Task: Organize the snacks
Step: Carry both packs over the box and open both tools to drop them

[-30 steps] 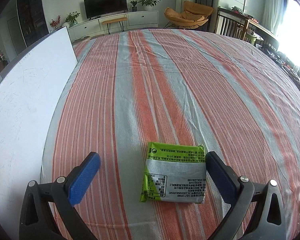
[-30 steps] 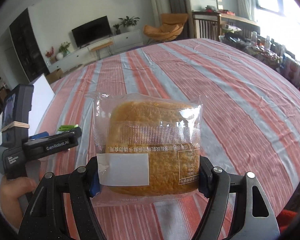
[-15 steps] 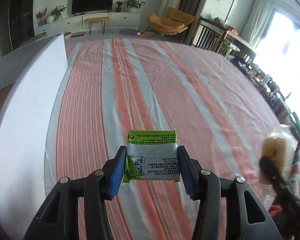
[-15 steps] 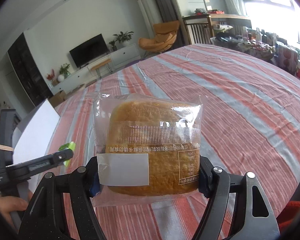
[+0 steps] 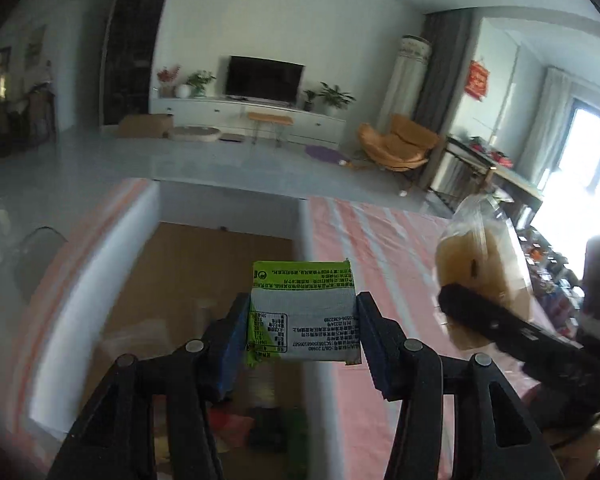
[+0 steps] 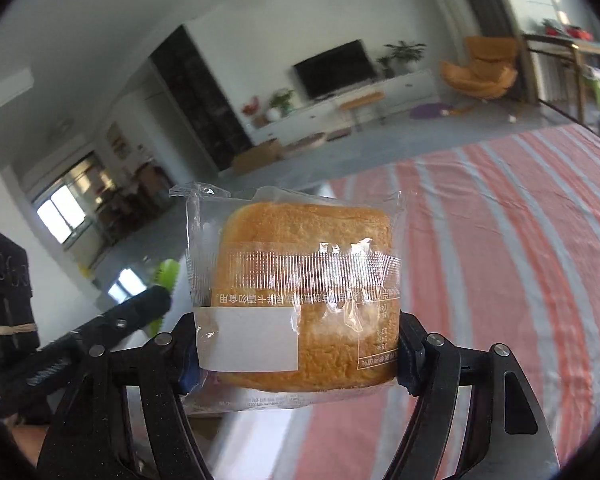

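While the left gripper clamps a flat green-and-silver snack packet by its side edges, the packet hangs in the air over the open white box, whose brown floor holds a few blurred items. The packet's green top strip and printed label face the camera. The right gripper is clenched on a bread bun in a clear wrapper, golden-brown with a white sticker, held above the striped tablecloth just beside the box.

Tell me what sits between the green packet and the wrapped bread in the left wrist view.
Only the left gripper's right finger and striped tablecloth lie between the green packet and the wrapped bread.
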`<state>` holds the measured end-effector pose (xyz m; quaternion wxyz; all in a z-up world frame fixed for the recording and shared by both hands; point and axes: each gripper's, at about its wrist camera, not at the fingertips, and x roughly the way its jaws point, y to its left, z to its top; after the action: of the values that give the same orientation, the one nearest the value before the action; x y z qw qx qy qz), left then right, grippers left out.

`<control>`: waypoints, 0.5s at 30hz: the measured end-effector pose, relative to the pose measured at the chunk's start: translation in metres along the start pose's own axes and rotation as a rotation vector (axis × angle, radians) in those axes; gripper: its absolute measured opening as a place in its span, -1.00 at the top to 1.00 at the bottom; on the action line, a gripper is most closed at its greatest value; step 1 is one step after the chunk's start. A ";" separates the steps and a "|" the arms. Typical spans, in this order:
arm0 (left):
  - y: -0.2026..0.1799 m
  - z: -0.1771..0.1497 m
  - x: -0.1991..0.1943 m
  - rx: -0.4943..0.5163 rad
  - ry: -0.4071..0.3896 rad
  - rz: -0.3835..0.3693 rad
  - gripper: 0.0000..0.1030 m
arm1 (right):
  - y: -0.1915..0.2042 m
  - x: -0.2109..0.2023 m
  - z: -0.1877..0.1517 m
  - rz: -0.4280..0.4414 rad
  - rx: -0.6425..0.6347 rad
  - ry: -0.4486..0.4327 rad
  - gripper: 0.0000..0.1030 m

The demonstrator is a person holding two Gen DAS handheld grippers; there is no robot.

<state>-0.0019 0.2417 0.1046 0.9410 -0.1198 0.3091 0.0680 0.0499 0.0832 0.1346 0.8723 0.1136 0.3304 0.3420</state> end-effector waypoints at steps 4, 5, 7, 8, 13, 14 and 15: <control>0.056 -0.010 0.015 -0.026 0.042 0.236 -0.53 | 0.063 0.063 0.000 0.044 -0.128 0.167 -0.57; 0.066 -0.013 0.017 -0.036 0.049 0.271 -0.68 | 0.073 0.079 -0.002 0.053 -0.144 0.230 -0.61; 0.081 -0.020 0.018 -0.045 0.049 0.311 -0.69 | 0.083 0.097 -0.008 0.084 -0.154 0.299 -0.62; 0.086 -0.021 0.018 -0.046 0.047 0.322 -0.72 | 0.087 0.101 -0.010 0.082 -0.163 0.306 -0.62; 0.086 -0.025 0.022 -0.040 0.023 0.349 -0.93 | 0.108 0.112 -0.016 -0.012 -0.302 0.337 -0.65; 0.087 -0.025 0.022 -0.038 0.020 0.357 -0.93 | 0.111 0.112 -0.014 -0.036 -0.334 0.352 -0.65; 0.092 -0.025 0.019 -0.049 0.006 0.371 -0.93 | 0.114 0.112 -0.012 -0.005 -0.353 0.346 -0.65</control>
<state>-0.0193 0.3242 0.0572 0.9083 -0.0837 0.3268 0.2473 0.0436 0.2427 0.1176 0.8098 -0.1018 0.4103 0.4068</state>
